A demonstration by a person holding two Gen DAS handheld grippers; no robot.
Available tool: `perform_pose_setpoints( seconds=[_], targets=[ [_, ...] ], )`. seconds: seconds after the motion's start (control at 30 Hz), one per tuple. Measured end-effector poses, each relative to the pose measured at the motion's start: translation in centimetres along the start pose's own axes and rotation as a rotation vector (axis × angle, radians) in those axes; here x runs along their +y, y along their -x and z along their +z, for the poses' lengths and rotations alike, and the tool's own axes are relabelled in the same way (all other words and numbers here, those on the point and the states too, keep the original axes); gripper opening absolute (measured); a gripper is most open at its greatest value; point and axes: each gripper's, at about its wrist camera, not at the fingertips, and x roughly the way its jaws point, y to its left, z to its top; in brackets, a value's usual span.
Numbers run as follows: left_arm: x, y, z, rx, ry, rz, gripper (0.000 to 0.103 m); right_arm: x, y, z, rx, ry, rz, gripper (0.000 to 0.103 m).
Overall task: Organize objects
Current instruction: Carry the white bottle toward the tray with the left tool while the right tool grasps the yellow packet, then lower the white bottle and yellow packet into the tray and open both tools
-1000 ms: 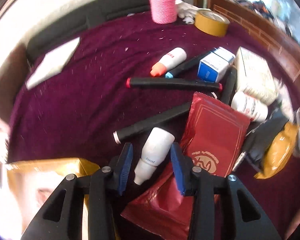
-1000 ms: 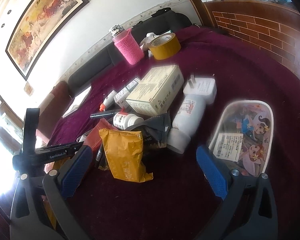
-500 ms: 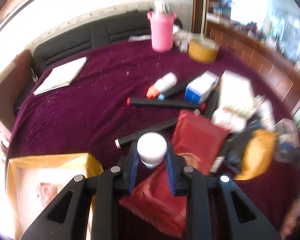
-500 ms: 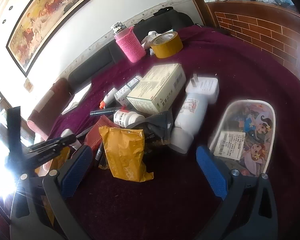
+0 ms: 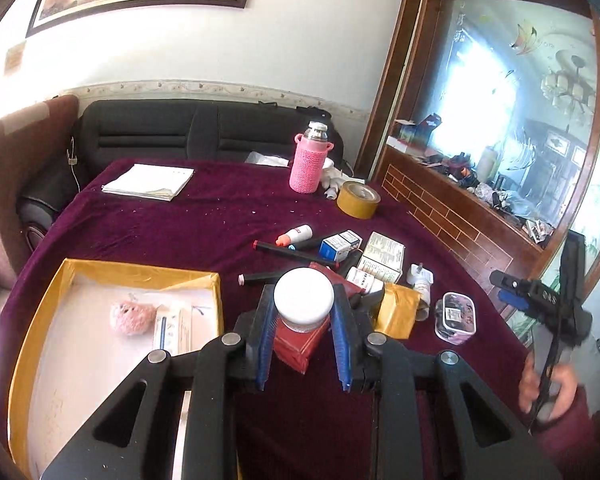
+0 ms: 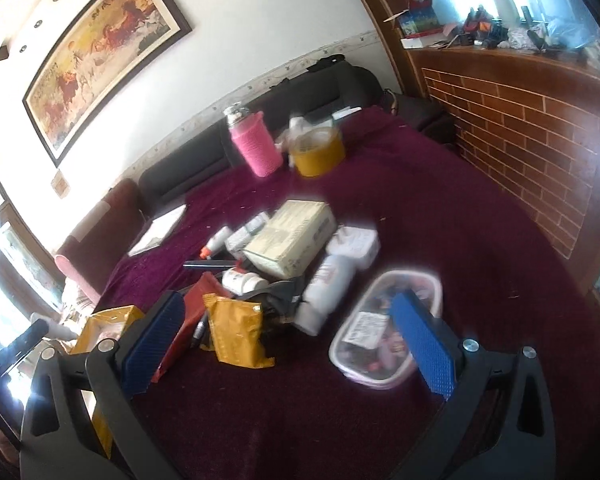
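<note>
- The left claw (image 5: pixel 304 330) is clamped on a small white bottle (image 5: pixel 303 300), pads against its sides, its round flat end facing the camera; the bottle is held in the air above the red pouch (image 5: pixel 300 340) and the clutter on the table (image 5: pixel 160 224)
- The step in hand looks like the carry: one item has been picked out of the pile and is on its way to be sorted
- The yellow-rimmed box (image 5: pixel 32 320), lying open just left of the claw with a pink fluffy thing (image 5: pixel 132 317) and a small carton (image 5: pixel 172 326) already inside, is the likely place for it; the next move would call for swinging left over the rim, lowering, then letting go
- The right claw (image 6: pixel 296 344) stands wide with nothing between its pads, above the yellow packet (image 6: pixel 236 336) and a clear cartoon-printed case (image 6: pixel 384 340)
- Writing: the bottle's label faces away and cannot be read; the print on the cream box (image 5: pixel 382 256), the blue-and-white carton (image 5: pixel 338 245) and the case's white sticker is too small or blurred to make out
</note>
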Motion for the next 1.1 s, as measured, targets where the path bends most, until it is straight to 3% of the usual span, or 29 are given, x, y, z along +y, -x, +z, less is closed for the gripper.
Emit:
perform_pose_setpoints(
  seconds=[0.13,0.23,0.3,0.37,0.47,0.67,0.73,0.77,0.8,0.83,1.1],
  targets=[
    [1.2,1.6,-1.5,-0.017,0.027,-0.023,0.022,-2.6,-0.9,0.6,0.117,0.043,-0.150,0.103],
    [2.4,2.7,-2.4,-0.023,0.051,-0.010,0.022,-3.4,-2.5,-0.2,0.207,0.017,-0.158,0.103],
    [3.2,3.2,-3.1,-0.021,0.072,-0.002,0.022,-3.1,-2.4,-0.6,0.201,-0.013,-0.131,0.103],
    [3.9,3.6,-3.7,-0.019,0.085,0.014,0.022,-1.3,-2.0,-0.8,0.170,0.013,-0.083,0.103],
    [5.0,4.0,-4.4,-0.011,0.112,0.024,0.022,3.5,-4.0,-1.5,0.226,0.128,-0.023,0.103],
    [6.7,4.8,-5.4,-0.008,0.149,0.050,0.022,9.0,-8.9,-4.0,0.276,0.228,-0.060,0.102],
    [7.1,5.1,-5.6,-0.010,0.154,0.057,0.022,10.0,-10.4,-4.4,0.270,0.258,-0.112,0.097],
    [7.3,5.1,-5.7,-0.011,0.156,0.059,0.022,10.4,-11.1,-4.6,0.275,0.271,-0.134,0.085],
    [7.5,5.2,-5.8,-0.012,0.158,0.062,0.022,10.7,-11.6,-4.9,0.282,0.279,-0.159,0.059],
    [7.7,5.3,-5.8,-0.013,0.159,0.064,0.022,10.6,-12.1,-5.1,0.292,0.278,-0.177,0.043],
    [10.7,4.7,-5.7,0.022,0.189,0.088,0.022,10.0,-9.2,-4.1,0.273,0.176,-0.063,0.041]
  ],
)
